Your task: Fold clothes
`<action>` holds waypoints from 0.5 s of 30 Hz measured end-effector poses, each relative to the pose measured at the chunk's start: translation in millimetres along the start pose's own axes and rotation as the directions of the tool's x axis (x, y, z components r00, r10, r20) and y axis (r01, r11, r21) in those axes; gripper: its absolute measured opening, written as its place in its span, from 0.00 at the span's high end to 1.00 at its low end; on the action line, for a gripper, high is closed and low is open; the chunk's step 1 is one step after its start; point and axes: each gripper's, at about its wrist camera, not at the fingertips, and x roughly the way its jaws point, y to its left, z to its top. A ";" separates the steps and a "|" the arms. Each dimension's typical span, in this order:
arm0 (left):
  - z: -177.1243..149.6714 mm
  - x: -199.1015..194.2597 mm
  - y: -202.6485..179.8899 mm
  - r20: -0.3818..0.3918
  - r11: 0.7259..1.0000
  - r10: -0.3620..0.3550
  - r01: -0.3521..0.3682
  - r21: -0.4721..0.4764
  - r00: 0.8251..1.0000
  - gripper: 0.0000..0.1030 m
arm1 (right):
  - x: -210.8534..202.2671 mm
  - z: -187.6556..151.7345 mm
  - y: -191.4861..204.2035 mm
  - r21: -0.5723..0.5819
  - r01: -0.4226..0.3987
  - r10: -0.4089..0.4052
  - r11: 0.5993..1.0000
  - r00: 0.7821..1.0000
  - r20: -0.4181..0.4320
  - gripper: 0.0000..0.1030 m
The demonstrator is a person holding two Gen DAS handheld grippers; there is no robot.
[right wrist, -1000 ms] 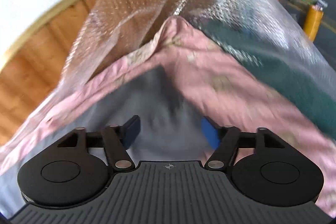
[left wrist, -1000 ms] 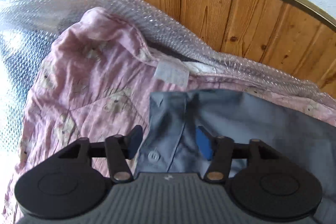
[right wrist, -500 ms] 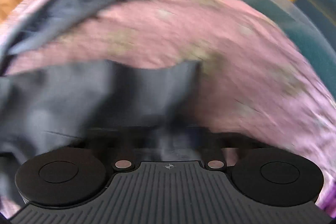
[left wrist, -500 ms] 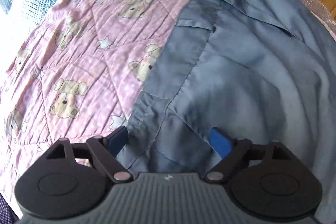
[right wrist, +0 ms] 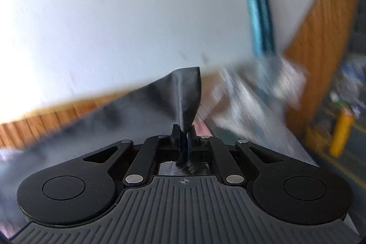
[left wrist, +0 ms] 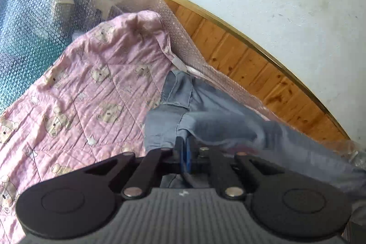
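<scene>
Bubble wrap (left wrist: pixel 34 22): far left and along the back, a clear sheet spread under everything, likely to keep the surface clean.
Pink quilt (left wrist: pixel 91 93): teddy-bear print, laid flat as the folding surface, its far corner bunched against the wood panelling (left wrist: pixel 251 65).
Grey shirt (left wrist: pixel 217 120): sits on the quilt's right side, collar end up near the panelling; the near edge is lifted off the quilt.
Left gripper (left wrist: pixel 184 152): fingers pressed together on a fold of that near edge, probably so it can be carried over.
Right gripper (right wrist: pixel 185 136): jaws easing apart a touch, yet shirt cloth is pinched between them and pokes up in a peak. View's blurry, looks like a two-handed lift.
</scene>
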 end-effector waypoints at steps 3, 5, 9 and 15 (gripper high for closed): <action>-53.5 13.2 25.2 -0.167 0.997 0.057 -0.047 0.062 0.984 0.98 | 17.5 -88.5 -26.1 0.039 0.232 -0.208 0.972 0.925 -0.318 0.61; -88.0 21.4 34.2 -0.243 0.993 0.106 -0.090 0.078 0.964 0.98 | 21.1 -142.7 -40.3 0.035 0.387 -0.323 0.921 0.811 -0.487 0.64; -120.2 22.8 39.6 -0.304 0.989 0.137 -0.115 0.090 0.943 0.95 | -20.7 -172.6 -35.7 0.205 0.452 -0.312 0.868 0.817 -0.485 0.51; -69.7 -16.3 43.6 -0.189 0.994 0.087 -0.074 0.078 0.978 0.57 | -28.8 -134.3 11.1 0.193 0.410 -0.315 0.891 0.867 -0.387 0.37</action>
